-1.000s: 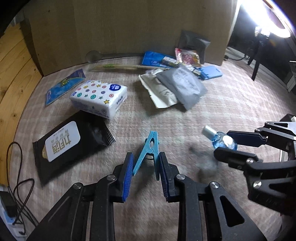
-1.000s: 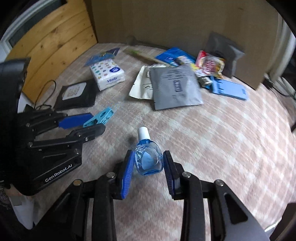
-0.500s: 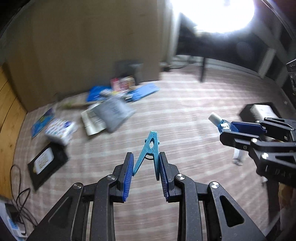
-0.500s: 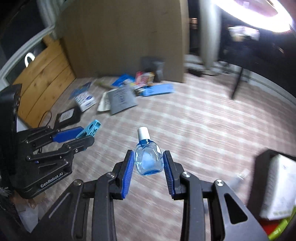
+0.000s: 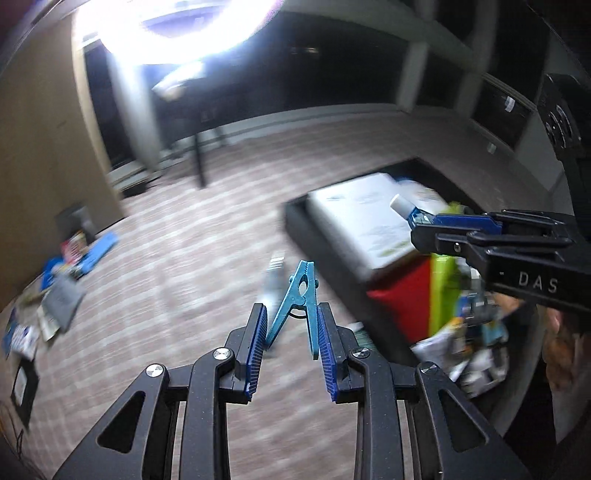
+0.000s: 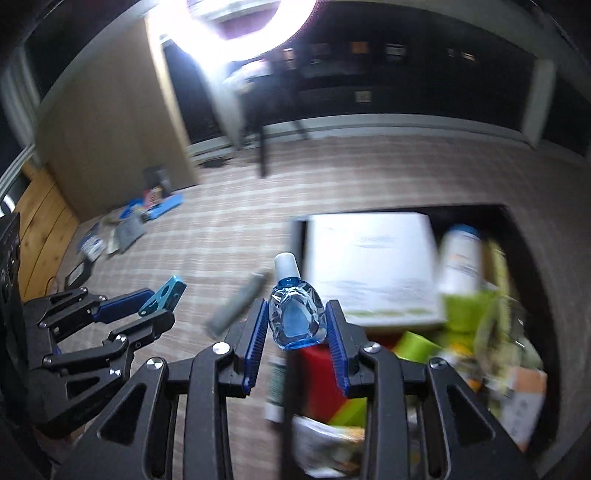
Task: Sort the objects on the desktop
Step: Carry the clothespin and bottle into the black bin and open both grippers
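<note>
My left gripper (image 5: 291, 328) is shut on a teal clothes peg (image 5: 301, 295) and holds it in the air over the checked tablecloth. My right gripper (image 6: 295, 325) is shut on a small clear bottle of blue liquid with a white cap (image 6: 293, 314), at the near left edge of a black storage box (image 6: 517, 229). The right gripper also shows in the left wrist view (image 5: 428, 225), over the box (image 5: 295, 221). The left gripper with the peg shows at the left of the right wrist view (image 6: 162, 302).
The box holds a white packet (image 6: 369, 266), a white bottle (image 6: 460, 258), green and red packs and several small items. A grey tube (image 6: 238, 299) lies on the cloth beside the box. A pile of packets (image 6: 125, 229) lies far left. A bright ring light (image 6: 236, 22) glares above.
Both grippers have swung right, away from the packet pile, carrying the peg and the bottle. The black box has come into view under the right gripper.
</note>
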